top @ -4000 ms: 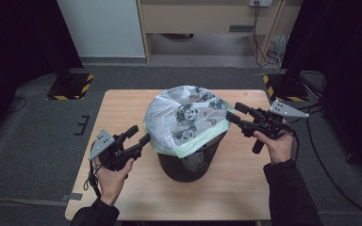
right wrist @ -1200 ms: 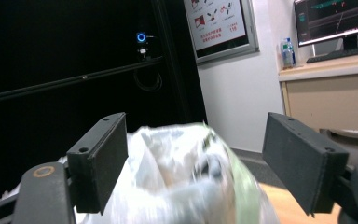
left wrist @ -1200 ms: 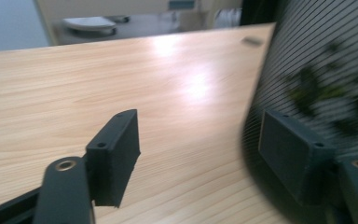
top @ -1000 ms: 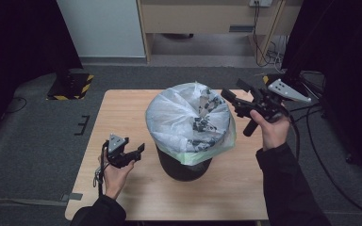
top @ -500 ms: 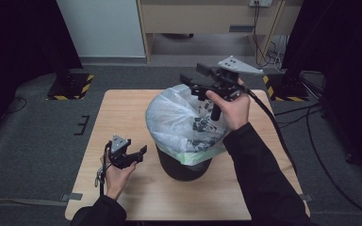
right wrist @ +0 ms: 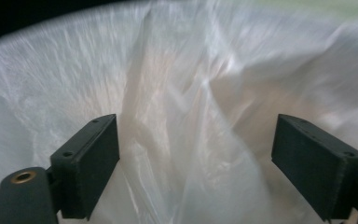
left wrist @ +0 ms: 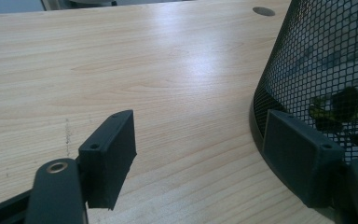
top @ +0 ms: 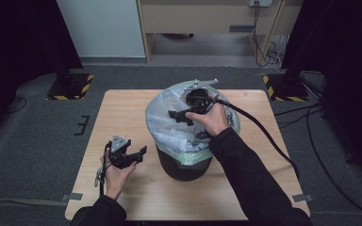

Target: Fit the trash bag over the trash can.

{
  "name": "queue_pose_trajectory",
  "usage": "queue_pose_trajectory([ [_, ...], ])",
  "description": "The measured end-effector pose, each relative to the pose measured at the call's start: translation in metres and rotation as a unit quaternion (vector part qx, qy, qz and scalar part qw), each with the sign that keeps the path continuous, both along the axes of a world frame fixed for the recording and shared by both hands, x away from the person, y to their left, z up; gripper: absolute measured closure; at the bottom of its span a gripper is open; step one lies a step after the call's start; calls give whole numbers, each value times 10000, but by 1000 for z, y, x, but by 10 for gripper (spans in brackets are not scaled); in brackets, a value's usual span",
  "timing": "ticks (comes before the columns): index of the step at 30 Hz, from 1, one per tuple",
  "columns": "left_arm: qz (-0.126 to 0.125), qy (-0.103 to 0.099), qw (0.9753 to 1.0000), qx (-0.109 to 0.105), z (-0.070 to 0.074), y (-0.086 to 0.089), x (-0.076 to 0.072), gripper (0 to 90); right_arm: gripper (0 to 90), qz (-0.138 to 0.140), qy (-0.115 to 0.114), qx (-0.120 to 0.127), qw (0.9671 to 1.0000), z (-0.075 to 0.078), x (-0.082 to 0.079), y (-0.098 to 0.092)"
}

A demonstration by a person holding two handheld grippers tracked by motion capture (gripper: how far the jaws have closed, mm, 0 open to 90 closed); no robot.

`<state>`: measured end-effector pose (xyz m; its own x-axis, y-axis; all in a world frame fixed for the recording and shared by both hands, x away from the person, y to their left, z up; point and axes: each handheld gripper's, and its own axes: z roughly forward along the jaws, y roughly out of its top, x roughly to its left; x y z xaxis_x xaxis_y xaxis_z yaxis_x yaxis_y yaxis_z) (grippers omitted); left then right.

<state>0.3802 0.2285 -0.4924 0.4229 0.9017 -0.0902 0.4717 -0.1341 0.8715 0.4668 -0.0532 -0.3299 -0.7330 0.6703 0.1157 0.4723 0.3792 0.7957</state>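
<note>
So compared to half a second ago, the right hand-held gripper (top: 178, 115) has come down from the far rim and now sits right over the middle of the bin bag (top: 162, 123), pointing into it. The left hand-held gripper (top: 131, 153) hasn't really budged: same spot on the counter (top: 122, 113), just beside the mesh bin (top: 184, 167).

The high view gives the whole layout: black mesh bin near the counter's middle, clear bag stretched over its rim with a greenish band at the edge, crumpled stuff inside. What it can't give is the close-ups. The right gripper view has its jaws spread wide with nothing between them, and wrinkled, see-through white plastic (right wrist: 191, 116) directly ahead, a bit blurred. The left gripper view shows its jaws wide apart too, holding nothing, with the bin's black mesh wall (left wrist: 326, 70) close by its right-hand jaw and bare pale wood ahead. Through the mesh you can make out dark scraps, but I can't tell what they are.
</note>
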Motion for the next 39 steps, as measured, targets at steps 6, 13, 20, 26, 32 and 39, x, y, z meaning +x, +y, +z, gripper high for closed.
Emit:
queue_pose_trajectory([
  [6,-4,9,10000,-6,0,0,0,244,195,163,113,-125,9997,-4,0,3],
  [13,-2,27,10000,13,-1,0,0,244,450,-267,-485,776,9955,20,-7,-10],
  [20,-8,42,10000,9,-1,0,1,244,892,-471,-549,661,9952,27,-8,-17],
  [26,-19,52,10000,15,-1,0,1,243,703,-274,58,-52,9996,10,1,-8],
  [32,-22,68,10000,18,-2,-1,1,243,204,-30,508,-329,9982,-6,10,5],
  [39,-23,82,10000,19,-2,-1,1,241,137,126,714,-561,9958,-13,11,9],
])
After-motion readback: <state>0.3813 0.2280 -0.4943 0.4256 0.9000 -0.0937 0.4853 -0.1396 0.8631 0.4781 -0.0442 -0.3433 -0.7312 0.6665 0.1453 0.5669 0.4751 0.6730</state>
